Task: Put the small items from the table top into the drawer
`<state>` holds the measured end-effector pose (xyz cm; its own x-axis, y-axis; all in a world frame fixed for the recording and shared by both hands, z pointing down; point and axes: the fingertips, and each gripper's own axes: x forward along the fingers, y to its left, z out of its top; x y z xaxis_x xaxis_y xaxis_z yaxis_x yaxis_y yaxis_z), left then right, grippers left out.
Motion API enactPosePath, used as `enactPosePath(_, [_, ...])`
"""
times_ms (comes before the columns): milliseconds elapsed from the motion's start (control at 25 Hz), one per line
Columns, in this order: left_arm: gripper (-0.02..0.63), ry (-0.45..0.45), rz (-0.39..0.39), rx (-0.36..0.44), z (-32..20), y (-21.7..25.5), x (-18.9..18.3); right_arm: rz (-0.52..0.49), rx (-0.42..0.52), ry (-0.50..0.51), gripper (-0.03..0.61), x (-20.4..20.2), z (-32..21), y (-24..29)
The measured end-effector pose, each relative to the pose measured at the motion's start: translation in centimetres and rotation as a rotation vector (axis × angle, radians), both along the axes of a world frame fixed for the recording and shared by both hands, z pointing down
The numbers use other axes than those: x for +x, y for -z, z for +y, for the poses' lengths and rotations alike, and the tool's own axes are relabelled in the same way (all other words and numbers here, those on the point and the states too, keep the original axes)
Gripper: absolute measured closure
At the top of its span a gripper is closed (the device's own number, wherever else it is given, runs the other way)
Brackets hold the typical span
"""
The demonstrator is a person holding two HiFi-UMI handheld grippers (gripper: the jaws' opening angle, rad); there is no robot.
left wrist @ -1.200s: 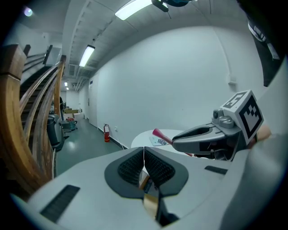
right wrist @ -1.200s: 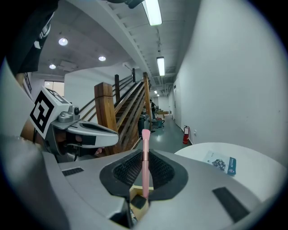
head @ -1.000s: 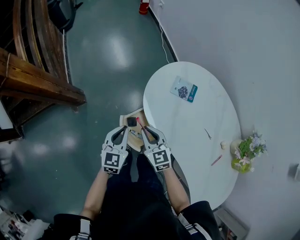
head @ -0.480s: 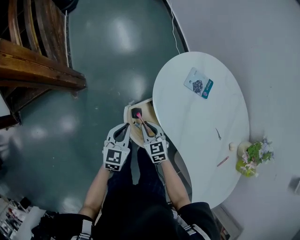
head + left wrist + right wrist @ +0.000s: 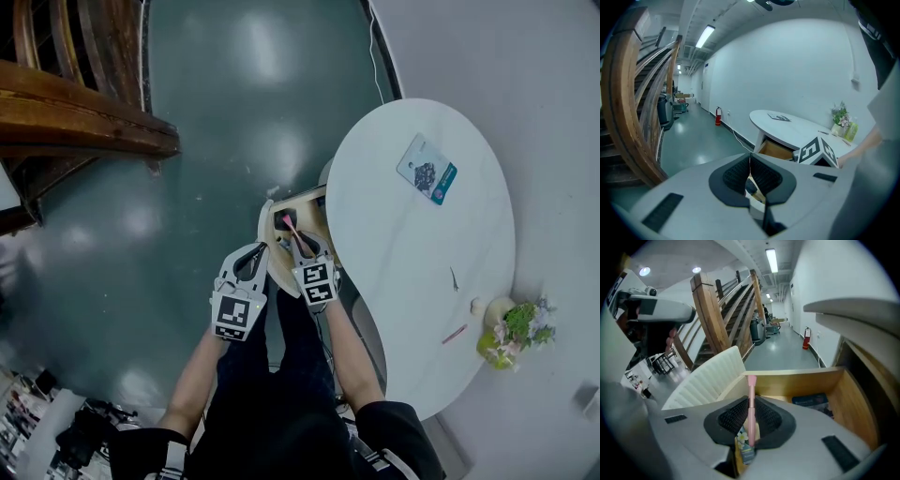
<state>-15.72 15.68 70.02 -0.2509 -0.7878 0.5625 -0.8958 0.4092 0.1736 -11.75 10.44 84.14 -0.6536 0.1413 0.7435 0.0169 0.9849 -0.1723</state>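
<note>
1. Pink pen [image 5: 289,226], head view: the right gripper [image 5: 294,242] carries it over the open wooden drawer [image 5: 311,214], which juts out from under the white table [image 5: 422,253]. The left gripper [image 5: 254,258] hangs just outside the drawer's front. A card packet [image 5: 427,169], a thin dark item [image 5: 454,278] and a pink stick [image 5: 455,334] lie on the table top, all well apart from the drawer.

2. Left gripper view: the left gripper [image 5: 750,164] has its jaws together with nothing between the pads. The drawer [image 5: 776,150] sits ahead and to the right of it.

3. Right gripper view: the right gripper [image 5: 750,409] has its jaws drawn in narrow and clamped on the pen [image 5: 751,390]. The pen stands lengthwise between the pads, its upper end poking past the fingertips. That end is above the drawer [image 5: 801,380], near its front wall. A blue packet [image 5: 811,401] already lies on the drawer floor.

4. Step in hand, by my reading: dropping off the pen. The next move likely calls for bringing the pen fully inside the drawer's front wall, then parting the jaws so it lands beside the packet. The table items remain to be fetched.
</note>
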Motion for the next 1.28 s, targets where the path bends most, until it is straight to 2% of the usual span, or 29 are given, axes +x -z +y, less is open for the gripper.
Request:
enactPosePath(440, [0.594,0.029,0.011,-0.016,0.3,-1.3,-0.7,0.123,-0.045,0.051,0.515,-1.2,0.4,-5.8])
enactPosePath(800, [0.594,0.038,0.029,-0.018,1.0,-1.3,0.0,0.103,-0.031,0.073,0.511,-1.8,0.9,-5.6])
enactPosePath(960, [0.594,0.047,0.029,-0.017,1.4,-1.2,0.0,0.102,-0.048,0.069,0.425,-1.8,1.2,-5.3])
enactPosePath(1280, [0.594,0.047,0.015,-0.008,1.7,-0.3,-0.1,0.095,-0.041,0.066,0.420,-1.8,1.3,-4.1])
